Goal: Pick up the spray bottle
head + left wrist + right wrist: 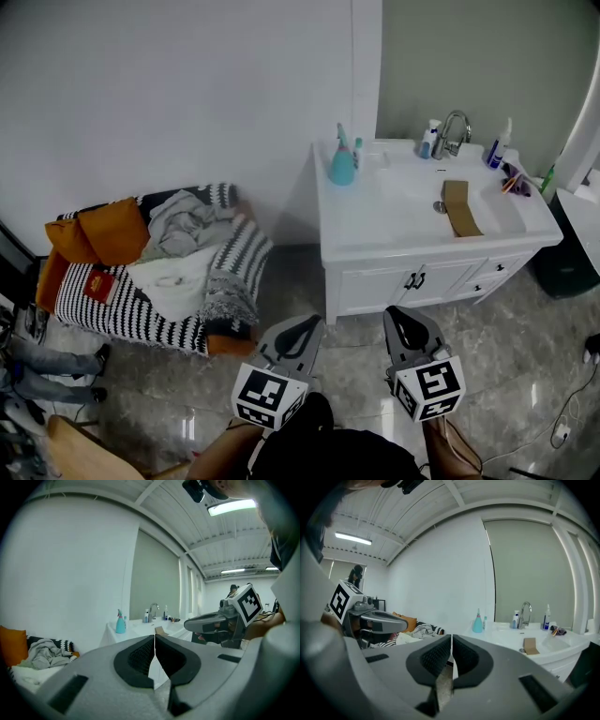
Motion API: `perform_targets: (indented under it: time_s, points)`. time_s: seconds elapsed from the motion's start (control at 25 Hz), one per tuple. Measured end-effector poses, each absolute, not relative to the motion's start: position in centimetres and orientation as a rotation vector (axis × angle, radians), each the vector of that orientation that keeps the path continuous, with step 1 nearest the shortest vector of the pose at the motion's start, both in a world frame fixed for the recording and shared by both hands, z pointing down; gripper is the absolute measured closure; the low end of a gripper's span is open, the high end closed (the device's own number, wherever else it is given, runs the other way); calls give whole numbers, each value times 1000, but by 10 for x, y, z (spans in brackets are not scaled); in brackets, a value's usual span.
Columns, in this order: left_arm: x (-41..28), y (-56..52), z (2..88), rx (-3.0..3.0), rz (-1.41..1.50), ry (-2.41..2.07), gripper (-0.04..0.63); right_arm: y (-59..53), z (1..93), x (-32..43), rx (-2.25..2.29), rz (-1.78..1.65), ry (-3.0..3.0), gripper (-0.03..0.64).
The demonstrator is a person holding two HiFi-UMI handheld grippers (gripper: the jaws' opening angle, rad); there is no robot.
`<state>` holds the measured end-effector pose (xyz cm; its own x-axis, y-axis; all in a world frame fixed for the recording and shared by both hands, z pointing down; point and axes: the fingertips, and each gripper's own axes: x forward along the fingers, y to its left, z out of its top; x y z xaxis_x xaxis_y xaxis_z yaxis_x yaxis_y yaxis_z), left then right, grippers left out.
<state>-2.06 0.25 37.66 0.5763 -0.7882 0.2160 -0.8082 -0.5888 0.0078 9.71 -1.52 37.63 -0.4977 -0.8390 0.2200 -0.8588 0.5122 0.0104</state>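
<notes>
You are holding the left gripper and right gripper closed and empty at bottom centre, since the teal plastic spray bottle is standing well apart, on the white vanity's upper-left corner.

The left gripper is held nearly level and points away from the body. Its jaws are fully together: its dark pads meet along one line at the tips, with nothing between them. The right gripper lies beside it and roughly parallel, its tips apart from the left fingertips. Its pads also meet, with nothing between them. Behind each set of fingers sits a marker cube: the left marker cube and the right marker cube. The left forearm and right forearm run back from the cubes toward the body.
</notes>
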Motion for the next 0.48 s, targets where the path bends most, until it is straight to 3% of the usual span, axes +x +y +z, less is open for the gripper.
perform_targets:
  time_s: [0.48]
  points:
    - [-55,-65,384,2710,287,-1304,588,-85,379,56,1476,154,-2530,609]
